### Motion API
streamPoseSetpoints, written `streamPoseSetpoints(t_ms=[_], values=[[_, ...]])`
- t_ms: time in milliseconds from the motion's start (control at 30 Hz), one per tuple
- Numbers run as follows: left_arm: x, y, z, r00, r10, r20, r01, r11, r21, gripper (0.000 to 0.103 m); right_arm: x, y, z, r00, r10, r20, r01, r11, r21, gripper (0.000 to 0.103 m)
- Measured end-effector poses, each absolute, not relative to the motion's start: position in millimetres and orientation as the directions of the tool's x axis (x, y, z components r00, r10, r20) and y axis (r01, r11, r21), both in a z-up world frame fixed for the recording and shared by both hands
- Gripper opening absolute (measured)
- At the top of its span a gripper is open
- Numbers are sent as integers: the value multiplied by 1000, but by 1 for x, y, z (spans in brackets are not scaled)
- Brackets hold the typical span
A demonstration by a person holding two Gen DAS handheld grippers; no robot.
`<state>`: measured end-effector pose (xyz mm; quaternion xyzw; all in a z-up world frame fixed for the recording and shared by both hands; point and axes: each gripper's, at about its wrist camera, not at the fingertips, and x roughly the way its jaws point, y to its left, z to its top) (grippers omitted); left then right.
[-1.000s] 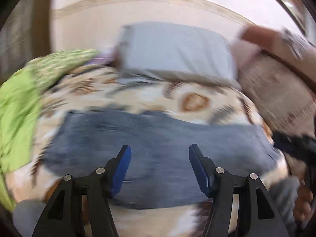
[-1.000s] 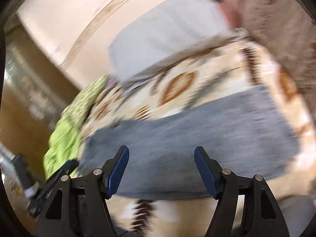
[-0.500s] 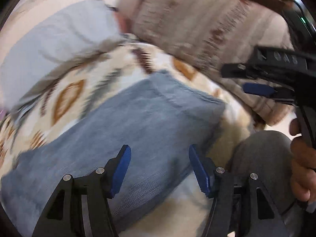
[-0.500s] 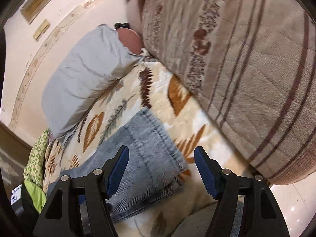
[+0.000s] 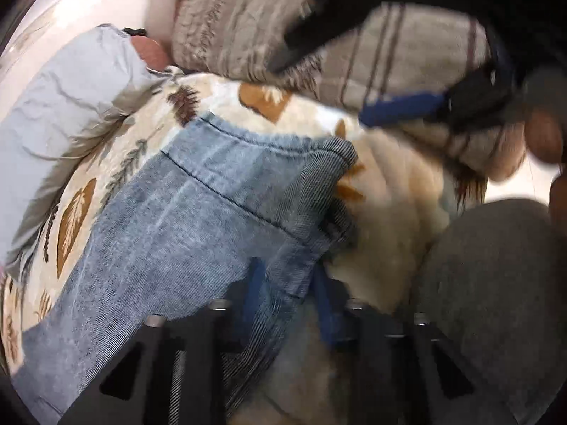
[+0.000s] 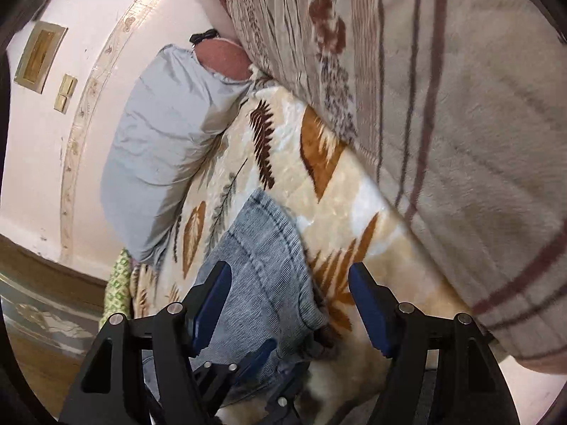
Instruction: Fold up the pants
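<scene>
- Plainly, no brand, label or readable writing shows in either view.
- Far left in the right wrist view, 2 gold wall plates (image 6: 39,57) sit on the pale wall; the left wrist view does not show them.
- A grey pillow (image 5: 67,106) lies at the head of the leaf-patterned blanket (image 5: 255,97), with a green cloth (image 6: 117,283) visible only in the right wrist view.
- The pants (image 5: 198,219), blue denim, lie on the blanket with their hemmed end toward the striped beige blanket (image 6: 443,124).
- The left gripper (image 5: 287,304) has its 2 blue fingers drawn close together, pinching the near corner of the pants hem.
- The right gripper (image 6: 290,304) stands wide apart above the same hem end, holding nothing; below it the left gripper's fingers show against the denim.
- Right of that, only the left wrist view shows the person's grey-clad knee (image 5: 496,301) and the blurred right gripper overhead.
</scene>
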<state>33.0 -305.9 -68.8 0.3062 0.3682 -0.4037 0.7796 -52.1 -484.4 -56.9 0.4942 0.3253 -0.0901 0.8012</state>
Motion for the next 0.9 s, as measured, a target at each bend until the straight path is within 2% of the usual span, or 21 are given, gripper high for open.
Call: streamPoseSetpoints(t_ms=[33, 133, 200, 300, 400, 500, 533, 567, 600, 633, 733, 900], values=[[37, -301, -64, 384, -419, -823, 851, 507, 138, 14, -51, -484, -59, 768, 192, -611, 464, 492, 737, 71], [61, -272, -45, 281, -535, -797, 796, 594, -118, 13, -42, -483, -68, 752, 273, -600, 442, 467, 766, 73], [73, -259, -37, 256, -565, -785, 749, 629, -208, 13, -30, -485, -76, 753, 358, -552, 399, 419, 816, 75], [73, -257, -35, 259, -564, -784, 755, 624, -200, 13, -13, -482, -81, 755, 413, -509, 365, 380, 850, 76], [69, -256, -36, 263, -568, -779, 753, 626, -202, 13, 2, -469, -81, 713, 438, -547, 372, 425, 825, 74], [62, -262, -42, 286, -549, -785, 759, 630, -164, 13, 8, -462, -85, 685, 447, -575, 390, 441, 808, 65], [60, -264, -45, 288, -541, -790, 759, 632, -157, 13, 6, -462, -85, 691, 445, -569, 389, 434, 812, 57], [61, -266, -47, 267, -570, -777, 791, 591, -161, 13, 5, -464, -85, 697, 433, -572, 399, 428, 811, 43], [61, -266, -46, 267, -571, -776, 786, 595, -167, 13, 4, -463, -86, 695, 429, -576, 405, 429, 808, 35], [60, -264, -45, 265, -574, -775, 783, 597, -174, 13, 4, -462, -86, 694, 430, -577, 403, 433, 806, 22], [60, -256, -34, 270, -597, -755, 765, 610, -209, 13, 3, -453, -69, 718, 396, -573, 360, 493, 792, 17], [61, -221, -5, 315, -662, -680, 716, 637, -287, 13, 5, -426, -18, 769, 380, -513, 226, 589, 776, 16]])
